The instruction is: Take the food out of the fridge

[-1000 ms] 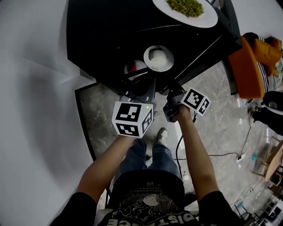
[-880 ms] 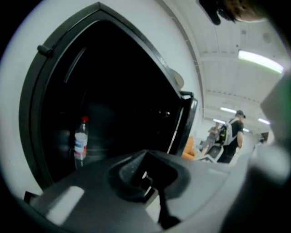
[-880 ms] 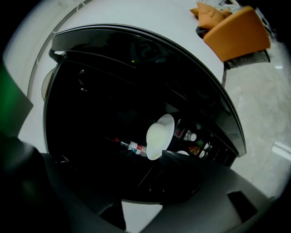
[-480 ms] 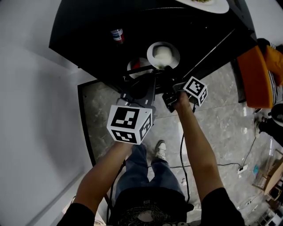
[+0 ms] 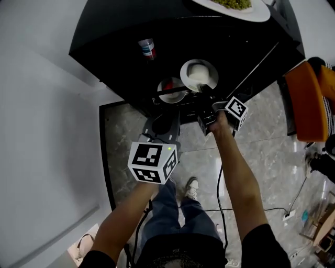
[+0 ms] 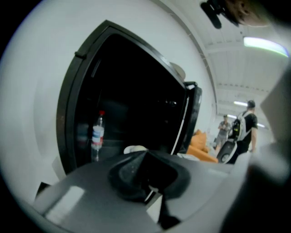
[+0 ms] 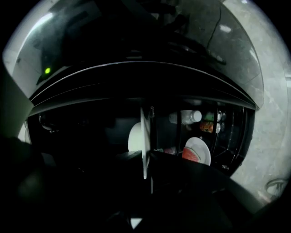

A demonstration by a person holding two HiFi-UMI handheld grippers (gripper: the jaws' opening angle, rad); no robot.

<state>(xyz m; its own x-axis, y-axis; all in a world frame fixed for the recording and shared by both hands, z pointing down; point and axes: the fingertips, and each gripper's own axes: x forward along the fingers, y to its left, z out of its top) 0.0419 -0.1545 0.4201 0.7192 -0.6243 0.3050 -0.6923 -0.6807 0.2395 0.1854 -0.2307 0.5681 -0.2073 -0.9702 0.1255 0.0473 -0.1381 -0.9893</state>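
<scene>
The black fridge [image 5: 115, 36] stands open. On a shelf inside, a white plate [image 5: 199, 73] carries pale food. My right gripper [image 5: 207, 93] reaches in at its near rim. In the right gripper view that plate [image 7: 144, 136] shows edge-on between the jaws, which are closing and touch its rim. A second plate with red food [image 5: 170, 89] sits to the left, and shows as a plate with watermelon [image 7: 196, 153] in the right gripper view. My left gripper [image 5: 165, 116] hangs in front of the fridge, shut and holding nothing [image 6: 148, 179].
A small bottle [image 5: 147, 48] stands in the fridge at the left, also seen in the left gripper view [image 6: 97, 135]. A plate of green food [image 5: 230, 5] lies on top of the fridge. An orange chair [image 5: 306, 99] stands to the right. Bottles [image 7: 186, 117] lie on the door shelf.
My right gripper has rolled, sunk and pushed forward to the white plate's rim, and its jaws have come together on it. The left gripper has dropped a little.
</scene>
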